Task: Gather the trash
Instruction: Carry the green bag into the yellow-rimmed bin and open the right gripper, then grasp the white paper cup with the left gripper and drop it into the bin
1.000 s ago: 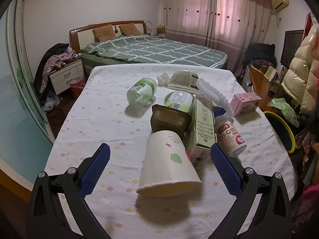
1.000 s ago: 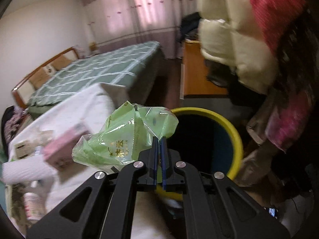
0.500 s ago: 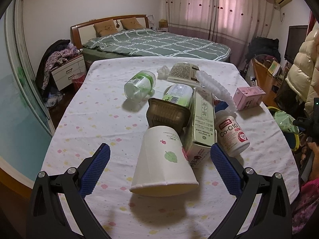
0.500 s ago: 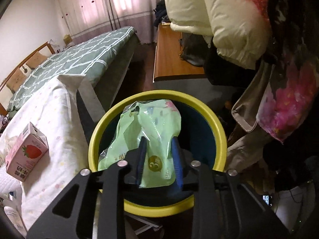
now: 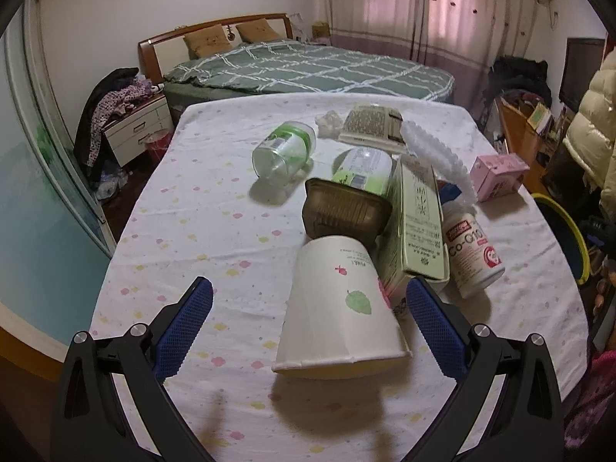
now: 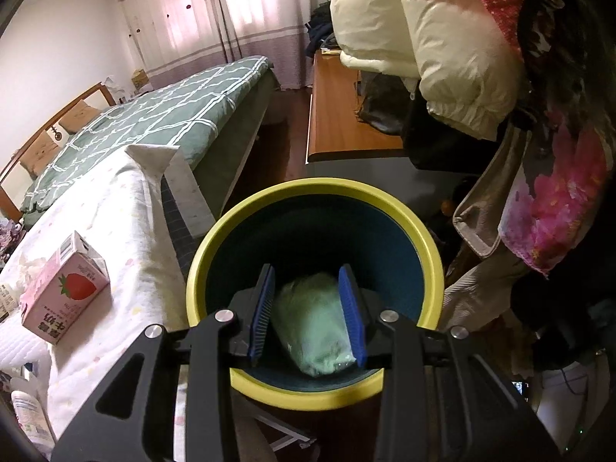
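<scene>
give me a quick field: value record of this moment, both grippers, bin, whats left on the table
right gripper: over the bin, jaws opening, green bag seen between them
green bag: inside the bin, blurred
bin: yellow rim, dark inside, beside the table
left gripper: open, paper cup between its fingers, not gripped
paper cup: on its side
table: also holds a white bottle, pink carton, brown tray

— What carries the things?
— A table [image 5: 200,231] under a white dotted cloth.
— What lies on it?
— A tipped paper cup [image 5: 338,308], brown tray [image 5: 342,211], green carton [image 5: 417,223], white bottle [image 5: 471,250], pink milk box [image 5: 498,171].
</scene>
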`<state>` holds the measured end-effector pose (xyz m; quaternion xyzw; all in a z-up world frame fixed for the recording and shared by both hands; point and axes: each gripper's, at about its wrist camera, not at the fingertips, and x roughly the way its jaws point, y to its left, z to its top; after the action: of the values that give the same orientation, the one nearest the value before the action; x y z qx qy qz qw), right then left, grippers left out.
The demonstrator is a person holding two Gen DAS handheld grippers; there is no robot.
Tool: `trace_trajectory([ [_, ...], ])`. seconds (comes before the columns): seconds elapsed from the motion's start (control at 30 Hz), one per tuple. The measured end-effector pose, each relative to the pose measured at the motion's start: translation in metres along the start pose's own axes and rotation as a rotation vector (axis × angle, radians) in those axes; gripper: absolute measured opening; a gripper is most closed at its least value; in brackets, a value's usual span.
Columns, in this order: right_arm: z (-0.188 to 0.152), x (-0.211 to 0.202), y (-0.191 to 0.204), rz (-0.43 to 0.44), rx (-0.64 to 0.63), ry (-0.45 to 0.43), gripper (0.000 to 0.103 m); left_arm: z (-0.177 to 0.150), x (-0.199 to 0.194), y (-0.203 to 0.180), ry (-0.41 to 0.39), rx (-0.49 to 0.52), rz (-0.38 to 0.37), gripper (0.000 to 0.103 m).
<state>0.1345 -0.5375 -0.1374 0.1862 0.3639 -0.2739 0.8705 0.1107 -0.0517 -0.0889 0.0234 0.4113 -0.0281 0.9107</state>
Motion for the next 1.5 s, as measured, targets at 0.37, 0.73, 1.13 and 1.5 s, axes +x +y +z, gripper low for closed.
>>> trace_trajectory([
  [0.37,0.000,0.000,0.001,0.021,-0.001,0.012,0.036,0.001,0.023,-0.006,0.103,0.092,-0.053,0.085],
  [0.73,-0.004,0.005,0.009,0.036,-0.025,0.036,0.039,-0.001,0.045,-0.006,0.185,0.158,-0.113,0.072],
  [1.13,-0.005,-0.004,0.017,0.056,-0.038,0.022,0.039,0.003,-0.007,0.016,0.063,0.127,-0.105,0.062],
  [1.5,0.001,-0.034,-0.001,0.071,-0.017,-0.043,0.039,0.039,-0.075,-0.027,-0.124,0.200,-0.214,0.062],
])
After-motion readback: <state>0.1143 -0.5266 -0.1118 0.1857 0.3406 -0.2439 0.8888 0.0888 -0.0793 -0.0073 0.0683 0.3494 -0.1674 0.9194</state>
